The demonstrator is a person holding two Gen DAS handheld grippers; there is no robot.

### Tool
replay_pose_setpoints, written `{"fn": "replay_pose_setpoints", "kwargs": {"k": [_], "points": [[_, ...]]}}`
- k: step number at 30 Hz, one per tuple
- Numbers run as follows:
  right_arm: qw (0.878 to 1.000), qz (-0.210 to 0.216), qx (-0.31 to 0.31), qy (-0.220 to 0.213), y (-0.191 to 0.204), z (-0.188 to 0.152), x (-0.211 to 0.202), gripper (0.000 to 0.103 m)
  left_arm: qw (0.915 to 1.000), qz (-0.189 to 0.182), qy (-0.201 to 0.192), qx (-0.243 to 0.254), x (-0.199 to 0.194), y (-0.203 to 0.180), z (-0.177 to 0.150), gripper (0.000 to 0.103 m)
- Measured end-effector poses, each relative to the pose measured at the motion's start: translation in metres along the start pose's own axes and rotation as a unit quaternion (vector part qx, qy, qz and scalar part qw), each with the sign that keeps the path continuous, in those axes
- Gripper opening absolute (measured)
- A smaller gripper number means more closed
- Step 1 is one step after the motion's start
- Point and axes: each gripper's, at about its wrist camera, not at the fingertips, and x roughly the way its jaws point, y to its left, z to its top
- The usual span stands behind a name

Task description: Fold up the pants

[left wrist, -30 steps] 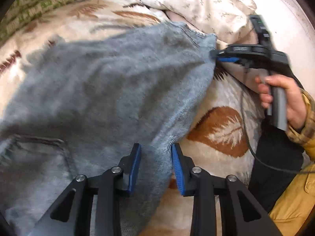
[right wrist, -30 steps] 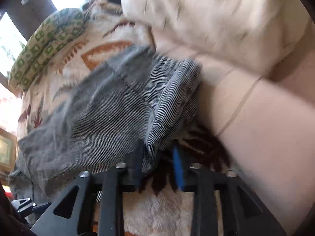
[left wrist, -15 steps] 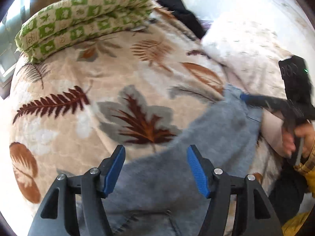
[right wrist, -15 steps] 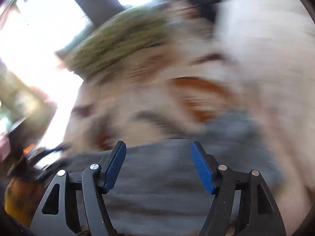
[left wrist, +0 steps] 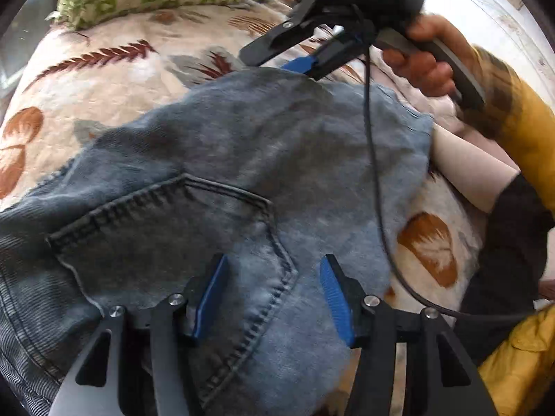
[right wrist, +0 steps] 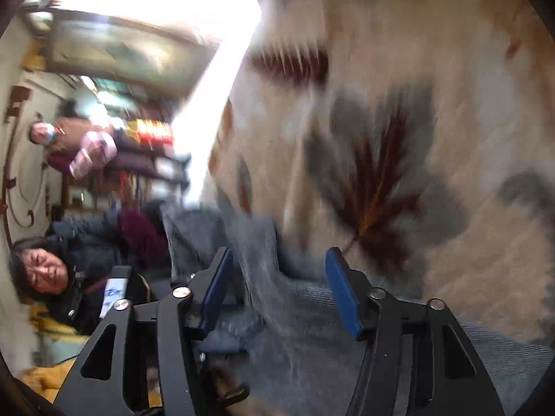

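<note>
Both grippers free over the faded blue-grey denim pants [left wrist: 242, 159]

The left gripper [left wrist: 274, 294] hangs part-open just above the back pocket, nothing between its pads; its jaws have just been closing. The right gripper [right wrist: 277, 287] is likewise part-open and empty, closing, at the far folded edge against the cream leaf-print blanket [left wrist: 104, 79]. Best to pinch both layers at matching corners. No writing is readable.
</note>
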Motion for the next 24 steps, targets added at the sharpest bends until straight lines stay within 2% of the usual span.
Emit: {"fn": "replay_pose_setpoints", "kwargs": {"k": [2,4,10,14,16,17,18,19,20,22,24], "points": [[0.999,0.024,-0.009,0.034,0.008,-0.001,0.005,0.05,0.9998,-0.018,0.001,0.0,0.0,0.004,0.001,0.057],[0.998,0.051,-0.006,0.045,0.012,0.0,0.008,0.05,0.9994,-0.033,-0.004,-0.007,0.001,0.01,0.0,0.057],[0.994,0.096,0.042,0.027,0.008,0.031,0.038,0.05,0.9991,-0.04,-0.009,-0.008,0.0,0.012,0.0,0.057],[0.99,0.116,0.08,-0.019,0.002,0.041,0.053,0.05,0.999,-0.043,-0.012,-0.011,-0.001,0.013,0.0,0.057],[0.983,0.144,0.084,-0.071,0.0,0.04,0.04,0.048,0.9989,-0.043,-0.013,-0.01,0.0,0.013,-0.001,0.057],[0.976,0.168,0.092,-0.104,-0.004,0.039,0.029,0.048,0.999,-0.042,-0.013,-0.009,0.0,0.013,-0.001,0.057],[0.966,0.192,0.099,-0.142,-0.008,0.038,0.017,0.042,0.999,-0.042,-0.012,-0.009,0.0,0.013,0.0,0.057],[0.96,0.194,0.102,-0.176,-0.012,0.037,0.005,0.041,0.999,-0.042,-0.012,-0.009,0.001,0.012,-0.001,0.057],[0.961,0.179,0.104,-0.186,-0.012,0.037,0.001,0.041,0.9989,-0.043,-0.013,-0.01,0.0,0.013,-0.001,0.057],[0.976,0.105,0.091,-0.167,-0.008,0.037,-0.003,0.042,0.9987,-0.044,-0.017,-0.018,-0.002,0.014,0.001,0.054],[0.984,0.054,0.055,-0.158,0.006,0.028,-0.01,0.042,0.9984,-0.041,-0.027,-0.029,-0.008,0.019,0.004,0.051]]}}
